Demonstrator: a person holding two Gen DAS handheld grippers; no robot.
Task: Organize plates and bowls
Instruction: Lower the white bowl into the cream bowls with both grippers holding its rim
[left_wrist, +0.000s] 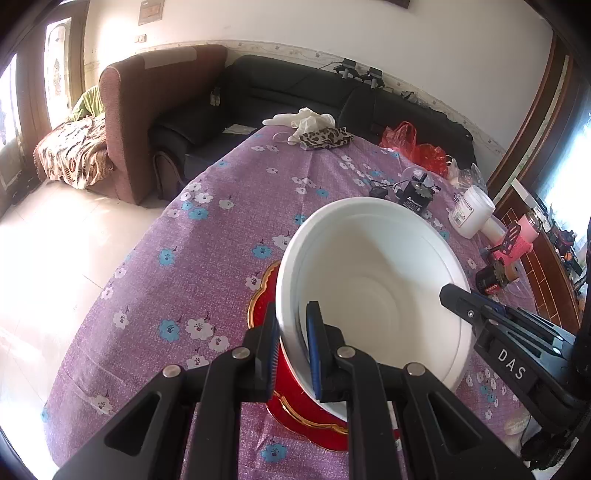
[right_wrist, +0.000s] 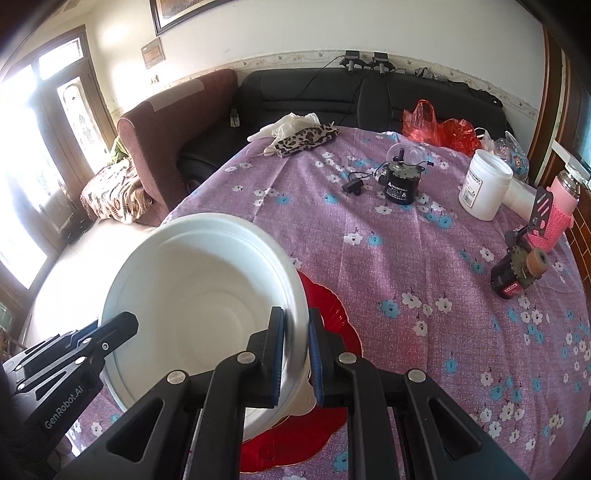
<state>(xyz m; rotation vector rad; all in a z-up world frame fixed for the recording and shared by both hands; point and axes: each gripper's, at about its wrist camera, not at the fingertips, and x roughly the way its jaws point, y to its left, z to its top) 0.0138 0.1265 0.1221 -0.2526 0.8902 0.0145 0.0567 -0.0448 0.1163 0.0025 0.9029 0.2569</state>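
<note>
You hold a white bowl (left_wrist: 373, 291) over a red plate (left_wrist: 295, 417) with both grippers.

Left gripper (left_wrist: 291, 350) and right gripper (right_wrist: 297, 354) each pinch opposite rims; the plate lies directly beneath, lower centre.

1. The red plate (left_wrist: 291, 417) lies mostly hidden beneath the white bowl (left_wrist: 373, 280) in both views; only its gold-edged rim shows at the lower centre.
2. Whether the bowl touches the plate cannot be told.
3. The left gripper (left_wrist: 291, 321) hides the bowl's near rim; its body is cut off by the bottom edge.
4. In the right wrist view the right gripper (right_wrist: 295, 325) covers the rim there in the same way.
5. The label on the white jar (right_wrist: 484, 184) at upper right is too small to read.
6. The window area at far left is washed out by glare.
</note>
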